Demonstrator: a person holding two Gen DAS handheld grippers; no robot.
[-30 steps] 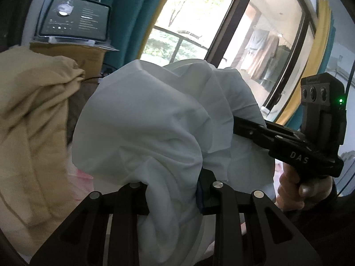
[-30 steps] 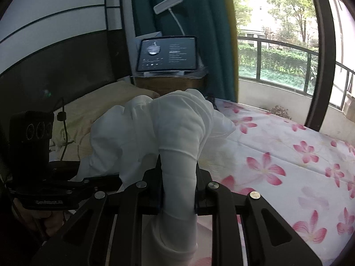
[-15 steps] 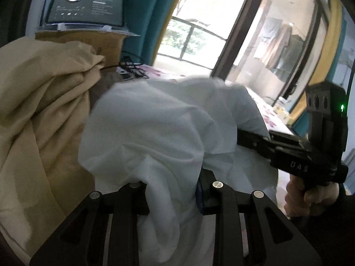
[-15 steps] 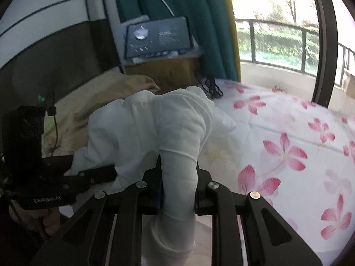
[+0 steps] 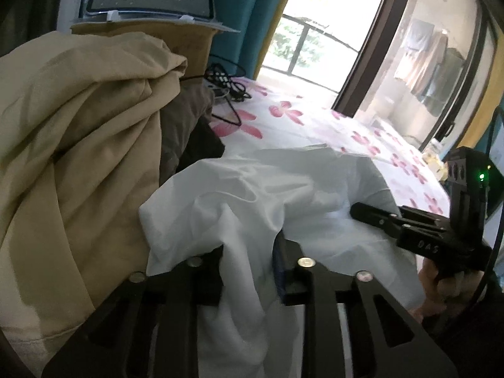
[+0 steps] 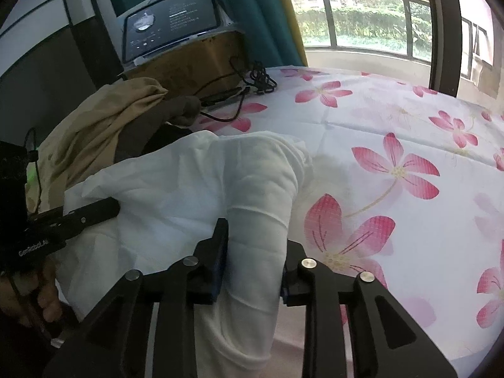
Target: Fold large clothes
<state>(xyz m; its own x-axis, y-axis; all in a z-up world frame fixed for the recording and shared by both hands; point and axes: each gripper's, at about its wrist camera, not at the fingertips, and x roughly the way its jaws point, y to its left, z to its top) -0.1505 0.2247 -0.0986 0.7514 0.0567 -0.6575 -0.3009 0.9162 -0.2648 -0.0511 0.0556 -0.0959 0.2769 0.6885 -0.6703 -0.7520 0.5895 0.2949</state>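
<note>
Lowered since a second ago, the white garment (image 5: 283,195) now sags onto the flowered bed sheet (image 6: 393,119) instead of hanging bunched before the window. Left hand-held gripper (image 5: 249,271) is clamped on a gathered fold of it; right hand-held gripper (image 6: 255,258) is clamped on a rolled, sleeve-like portion. Beside it lies a tan garment (image 5: 78,126), with a tablet (image 6: 170,22) on a cardboard box (image 6: 195,60) beyond. Judgement: no fold made; spreading flat and all folding remain.
</note>
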